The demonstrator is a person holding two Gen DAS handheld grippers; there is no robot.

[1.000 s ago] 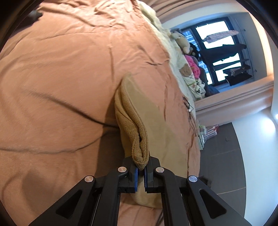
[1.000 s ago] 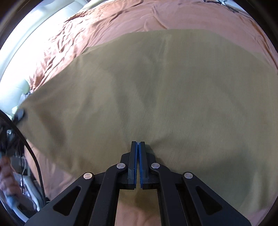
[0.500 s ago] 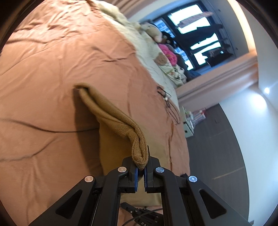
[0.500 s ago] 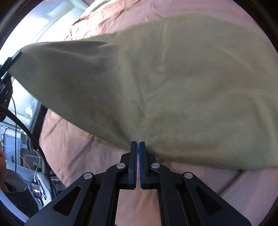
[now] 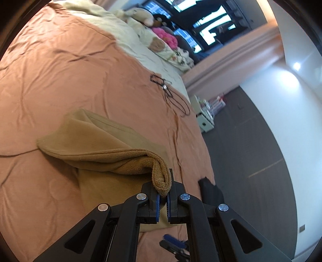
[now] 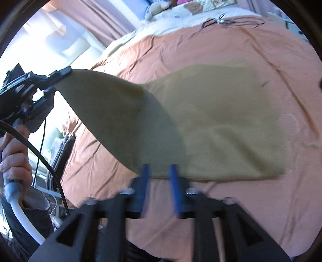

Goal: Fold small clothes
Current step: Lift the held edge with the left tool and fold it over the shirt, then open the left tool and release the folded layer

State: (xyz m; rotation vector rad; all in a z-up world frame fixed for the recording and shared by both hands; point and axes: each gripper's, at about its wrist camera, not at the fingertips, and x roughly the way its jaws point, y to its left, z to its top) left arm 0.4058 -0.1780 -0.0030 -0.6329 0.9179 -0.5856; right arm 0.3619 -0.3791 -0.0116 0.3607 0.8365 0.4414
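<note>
**Right claw lets go mid-fold**

Half a second ago my right gripper [image 6: 159,177] was pinched on the tan garment [image 6: 221,125]; now its jaws stand apart, the hem just beyond them at 12 o'clock. My left gripper [image 5: 163,199] clamps a bunched corner [image 5: 161,175], lifted above the orange bedspread [image 5: 60,70]. I judge the fold half made; next I should carry that corner over and lay it flat.

One tan cloth [image 5: 104,153] lies on one bed cover [image 5: 60,70]. Two grippers are present: the left gripper [image 5: 163,198] and the right gripper [image 6: 160,175]. One tangled black cord [image 5: 171,94] and one black item [image 5: 211,191] rest on the cover, with several plush toys [image 5: 140,18] at the far end.
</note>
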